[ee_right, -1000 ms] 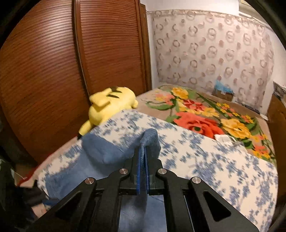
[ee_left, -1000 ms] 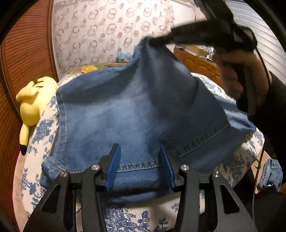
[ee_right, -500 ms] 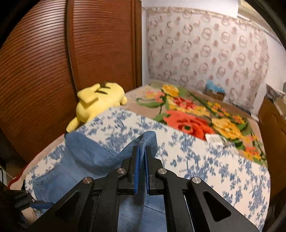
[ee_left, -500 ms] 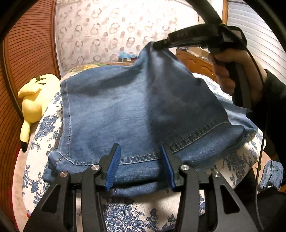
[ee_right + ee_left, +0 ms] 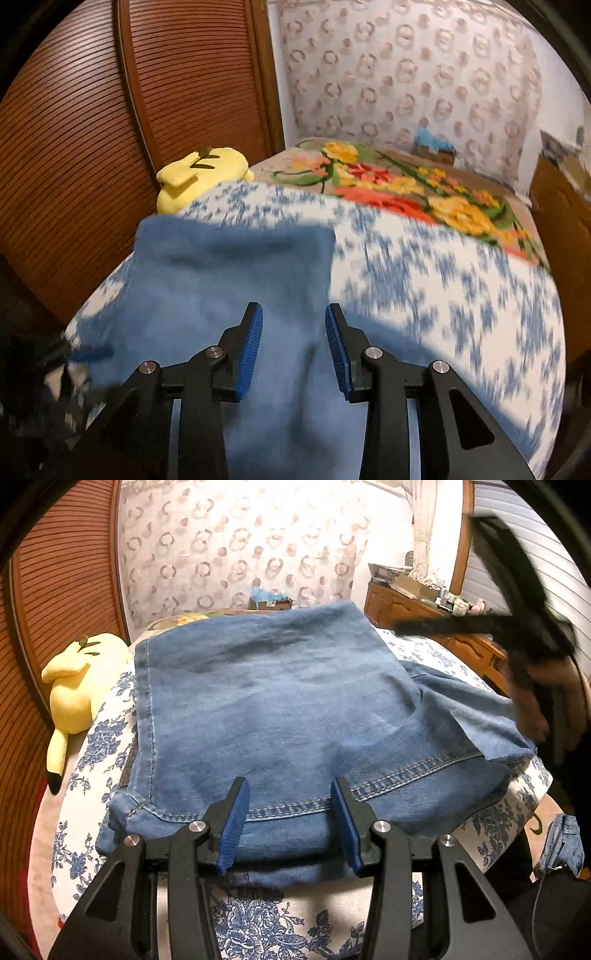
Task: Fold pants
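Blue denim pants lie folded flat on a bed with a blue-flowered white cover. My left gripper is open, its blue pads either side of the stitched hem at the near edge, holding nothing. My right gripper is open and empty above the pants; that view is blurred. In the left wrist view the right gripper shows as a dark blur at the right, off the cloth.
A yellow plush toy lies at the bed's left edge against brown slatted wardrobe doors. A flowered blanket covers the far bed. A wooden dresser stands on the right. More denim lies on the floor.
My right gripper has let go of the pants corner and opened. The raised denim has dropped flat onto the bed. The right gripper has drawn back to the right.
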The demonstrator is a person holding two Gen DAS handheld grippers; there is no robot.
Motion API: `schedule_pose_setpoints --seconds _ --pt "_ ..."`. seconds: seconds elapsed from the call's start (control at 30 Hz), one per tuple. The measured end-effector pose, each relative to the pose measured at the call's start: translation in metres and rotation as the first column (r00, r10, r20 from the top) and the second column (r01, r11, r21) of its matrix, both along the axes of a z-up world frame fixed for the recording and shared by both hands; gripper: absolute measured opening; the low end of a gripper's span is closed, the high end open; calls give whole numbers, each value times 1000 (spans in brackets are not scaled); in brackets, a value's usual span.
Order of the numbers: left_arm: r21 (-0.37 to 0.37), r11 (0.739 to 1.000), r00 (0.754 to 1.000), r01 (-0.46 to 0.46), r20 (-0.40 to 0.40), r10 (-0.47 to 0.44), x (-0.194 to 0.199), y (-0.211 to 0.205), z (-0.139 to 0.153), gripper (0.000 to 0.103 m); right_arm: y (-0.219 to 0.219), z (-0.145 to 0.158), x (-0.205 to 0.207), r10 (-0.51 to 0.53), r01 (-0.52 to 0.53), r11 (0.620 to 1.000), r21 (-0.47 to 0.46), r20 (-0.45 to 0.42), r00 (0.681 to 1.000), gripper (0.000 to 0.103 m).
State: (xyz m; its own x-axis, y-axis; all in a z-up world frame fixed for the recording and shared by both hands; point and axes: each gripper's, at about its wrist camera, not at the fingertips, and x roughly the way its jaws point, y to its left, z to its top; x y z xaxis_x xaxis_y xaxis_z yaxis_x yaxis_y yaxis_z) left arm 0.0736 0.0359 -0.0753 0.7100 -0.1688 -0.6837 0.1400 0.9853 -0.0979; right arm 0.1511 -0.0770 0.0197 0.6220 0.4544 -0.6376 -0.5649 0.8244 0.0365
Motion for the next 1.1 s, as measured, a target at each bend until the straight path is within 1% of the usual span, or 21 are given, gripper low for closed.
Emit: schedule_pose_setpoints --seconds 0.1,0.27,0.37,0.4,0.43,0.5,0.53,0.6,0.7,0.8,0.9,0.97,1.07,1.1 --pt "3 1000 1000 -1 -2 1 -1 -2 0 47 -17 -15 -25 23 -22 1000 19 -55 998 37" --pt "4 1000 1000 1 -4 -1 -4 -5 -1 47 -29 -39 -58 56 -52 998 33 -141 988 37" --pt "10 1000 1000 5 -8 -4 -5 -9 -2 47 -29 -46 -70 68 -65 998 23 -162 985 37" --pt "6 1000 1000 5 -9 -5 -5 -8 -2 47 -30 -46 -73 71 -68 997 24 -166 984 35" --pt "4 1000 1000 5 -10 -5 -6 -9 -1 47 -30 -46 -76 75 -72 997 23 -166 983 29" --pt "2 1000 1000 4 -12 -4 -6 -8 -2 47 -29 -47 -82 101 -100 995 17 -174 979 13" --pt "0 1000 1000 4 -12 -4 -5 -7 -2 47 -30 -47 -86 104 -104 994 10 -172 980 8" --pt "1 1000 1000 6 -9 -6 -6 -7 -1 47 -38 -43 -94 100 -98 995 20 -165 981 3" --pt "4 1000 1000 6 -8 -6 -6 -6 -1 47 -55 -41 -109 83 -74 996 58 -172 982 3" --pt "-3 1000 1000 2 -13 -2 -7 -4 -2 47 -65 -47 -111 83 -71 995 71 -187 979 3" --pt "0 1000 1000 -1 -11 1 -8 -4 -1 47 -76 -46 -115 47 -33 996 86 -162 986 3" --pt "0 1000 1000 4 -12 -4 -7 -4 -2 47 -89 -40 -116 9 2 996 90 -127 992 4" --pt "6 1000 1000 5 -11 -5 -5 -5 -1 47 -115 -32 -121 -62 68 994 90 -75 995 11" --pt "6 1000 1000 5 -11 -5 -5 -4 -2 48 -124 -31 -122 -85 90 992 94 -62 994 15"
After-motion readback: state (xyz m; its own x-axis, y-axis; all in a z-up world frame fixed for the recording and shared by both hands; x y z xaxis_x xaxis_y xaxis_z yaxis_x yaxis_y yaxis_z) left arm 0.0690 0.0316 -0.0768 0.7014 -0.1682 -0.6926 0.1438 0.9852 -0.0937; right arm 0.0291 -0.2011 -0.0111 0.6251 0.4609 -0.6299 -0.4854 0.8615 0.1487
